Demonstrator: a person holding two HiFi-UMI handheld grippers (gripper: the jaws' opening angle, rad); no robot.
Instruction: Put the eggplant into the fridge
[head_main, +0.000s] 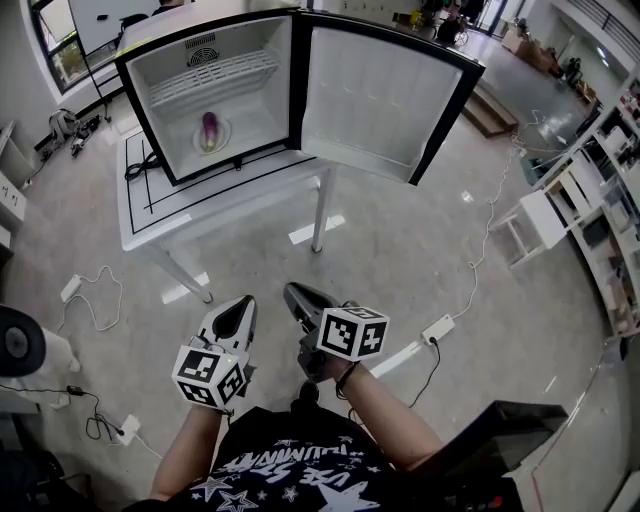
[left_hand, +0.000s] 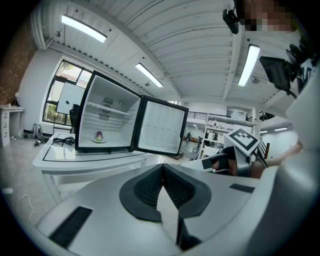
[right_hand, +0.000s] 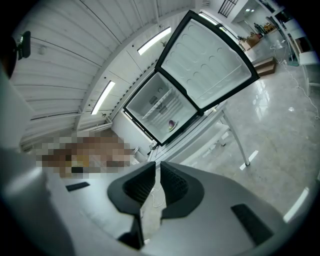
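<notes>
Close in, two empty grippers with ribbed black pads: left gripper (head_main: 240, 308) pinched shut, right gripper (head_main: 297, 297) all but closed. Beyond, one white table (head_main: 260, 185), one boxy open fridge (head_main: 270, 85); inside, one glossy purple eggplant (head_main: 209, 130) on a round plate (head_main: 223, 141).

Lower centre of the head view: the person wears a black T-shirt (head_main: 290, 472) printed with white stars and white lettering. The left gripper (head_main: 243, 304) and right gripper (head_main: 294, 294) have pale grey moulded shells and black ribbed pads (left_hand: 145, 190). Each carries a white cube (head_main: 210, 376) with black square markers.
</notes>
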